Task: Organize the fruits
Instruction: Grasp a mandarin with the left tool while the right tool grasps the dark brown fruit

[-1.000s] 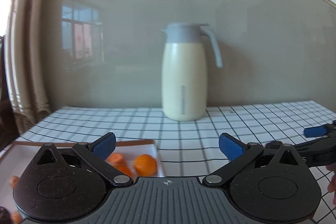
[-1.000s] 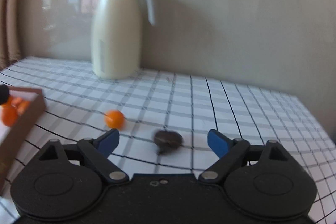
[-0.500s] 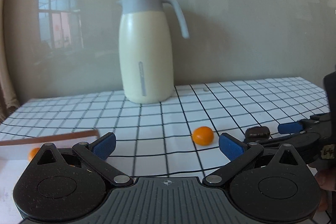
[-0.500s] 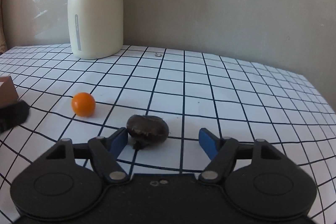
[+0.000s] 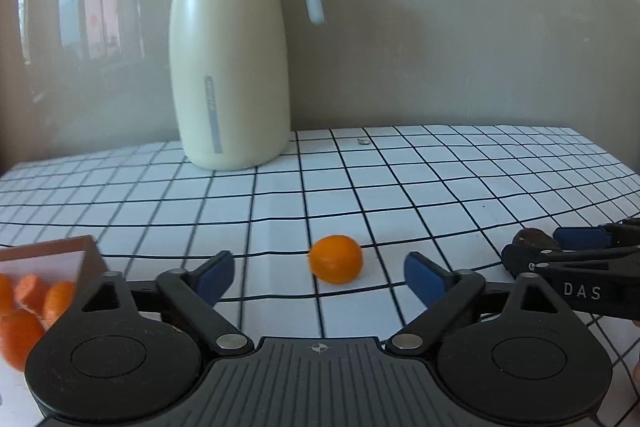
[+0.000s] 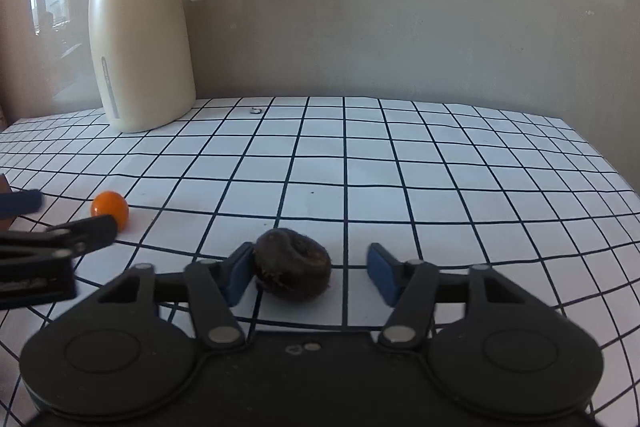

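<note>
Oranges fill my brown tray (image 5: 48, 247); beside it, left gripper (image 5: 320, 277) gapes, closing round small orange fruit (image 5: 336, 259) — right gripper (image 6: 310, 269), closing, brackets dark wrinkled fruit (image 6: 294, 265), ungripped.

Soft daylight, fisheye warp, blur low at the edges

Both views are evenly lit and fairly bright, with a window reflected as pale glare on the glossy wall (image 5: 440, 47) at left. The jug (image 5: 230, 67) throws a faint double shadow rightward on the wall in the right wrist view. The dark fruit (image 6: 294, 265) and the orange (image 5: 336, 259) cast small, soft shadows on the table (image 5: 400, 187). Grid lines bow toward the rims and the corners go black. In the left wrist view the oranges in the tray (image 5: 48, 259) are smeared; the centre stays sharp.
</note>
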The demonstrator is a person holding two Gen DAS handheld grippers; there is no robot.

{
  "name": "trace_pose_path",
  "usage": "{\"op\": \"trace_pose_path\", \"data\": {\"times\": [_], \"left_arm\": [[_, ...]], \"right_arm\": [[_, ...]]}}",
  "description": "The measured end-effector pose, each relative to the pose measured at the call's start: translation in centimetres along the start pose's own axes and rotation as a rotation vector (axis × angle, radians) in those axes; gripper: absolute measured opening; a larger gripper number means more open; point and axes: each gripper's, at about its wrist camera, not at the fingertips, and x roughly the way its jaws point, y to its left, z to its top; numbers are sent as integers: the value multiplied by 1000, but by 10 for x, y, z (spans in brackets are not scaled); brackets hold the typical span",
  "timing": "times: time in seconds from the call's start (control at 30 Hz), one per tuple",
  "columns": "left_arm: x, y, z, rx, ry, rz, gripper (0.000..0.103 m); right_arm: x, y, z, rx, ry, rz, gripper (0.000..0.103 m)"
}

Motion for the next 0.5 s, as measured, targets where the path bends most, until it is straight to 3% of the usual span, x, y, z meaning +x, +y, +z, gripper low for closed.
{"op": "trace_pose_path", "data": {"times": [0.13,0.3,0.37,0.4,0.47,0.5], "left_arm": [[11,-7,1,-3,22,-5,90],[21,-11,4,-17,50,-7,78],[27,-11,4,-27,77,-11,59],[28,-12,5,-24,82,-5,57],[29,-15,5,-9,80,-18,34],[29,-17,5,-4,81,-24,33]], "right_arm": [[3,-4,2,4,14,6,41],[1,-6,1,10,13,24,33],[-1,-8,-1,17,11,29,32],[-2,-8,-1,18,10,31,32],[-2,-8,-1,17,9,32,32],[-2,-8,-1,21,10,35,32]]}}
